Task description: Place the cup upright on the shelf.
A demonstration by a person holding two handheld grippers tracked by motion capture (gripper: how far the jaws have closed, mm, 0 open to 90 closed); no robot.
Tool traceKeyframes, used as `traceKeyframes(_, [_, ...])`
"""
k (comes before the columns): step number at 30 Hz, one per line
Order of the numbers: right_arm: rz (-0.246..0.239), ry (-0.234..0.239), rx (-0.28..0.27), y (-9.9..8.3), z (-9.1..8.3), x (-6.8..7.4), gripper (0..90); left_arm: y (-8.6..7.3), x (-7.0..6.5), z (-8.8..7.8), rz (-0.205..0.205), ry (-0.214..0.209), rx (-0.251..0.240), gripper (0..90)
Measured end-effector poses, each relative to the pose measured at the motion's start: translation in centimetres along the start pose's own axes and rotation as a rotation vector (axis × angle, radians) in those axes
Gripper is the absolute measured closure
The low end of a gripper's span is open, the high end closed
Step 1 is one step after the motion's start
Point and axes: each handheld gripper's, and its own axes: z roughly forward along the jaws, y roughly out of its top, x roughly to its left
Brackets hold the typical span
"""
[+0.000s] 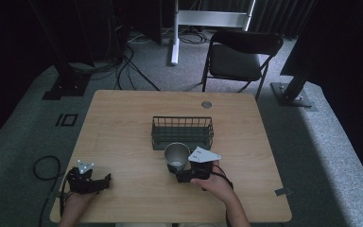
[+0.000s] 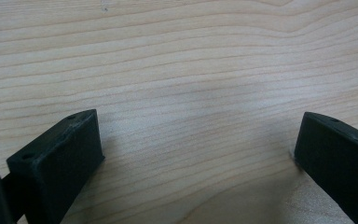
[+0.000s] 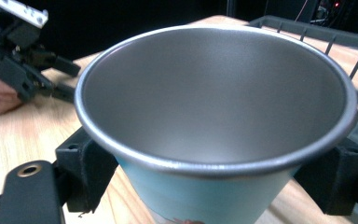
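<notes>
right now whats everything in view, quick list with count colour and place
table: 1, light wood, centre
wire basket: 1, dark, middle of table
cup: 1, steel inside, light blue outside, just in front of basket, between right claw's jaws
folding chair: 1, black, beyond table
cables: several, black, floor behind table
left claw: 1, black, open over bare wood, near-left table edge
right claw: 1, black, around cup
hands: 2, near edge
</notes>
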Motion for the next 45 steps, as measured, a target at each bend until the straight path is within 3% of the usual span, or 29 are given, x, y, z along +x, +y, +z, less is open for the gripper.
traceKeyframes(12, [-0.001, -0.02, -0.05, 3.1, -0.2, -0.1, 15.1, 0.0, 0.0, 0.0, -0.001, 0.0, -0.002, 1.4])
traceKeyframes(26, [-0.016, -0.093, -0.118, 7.0, 0.0, -0.2, 15.1, 0.0, 0.0, 0.0, -0.001, -0.001, -0.001, 1.4])
traceKeyframes(29, [-0.013, -0.133, -0.133, 7.6, 0.1, -0.4, 15.1, 0.0, 0.0, 0.0, -0.001, -0.001, 0.0, 1.4])
traceKeyframes(37, [0.008, -0.291, -0.171, 9.2, 0.7, -0.9, 15.1, 0.0, 0.0, 0.0, -0.001, -0.001, 0.0, 1.4])
traceKeyframes(45, [0.064, -0.467, -0.159, 10.0, 1.6, -2.4, 15.1, 0.0, 0.0, 0.0, -0.001, -0.001, 0.0, 1.4])
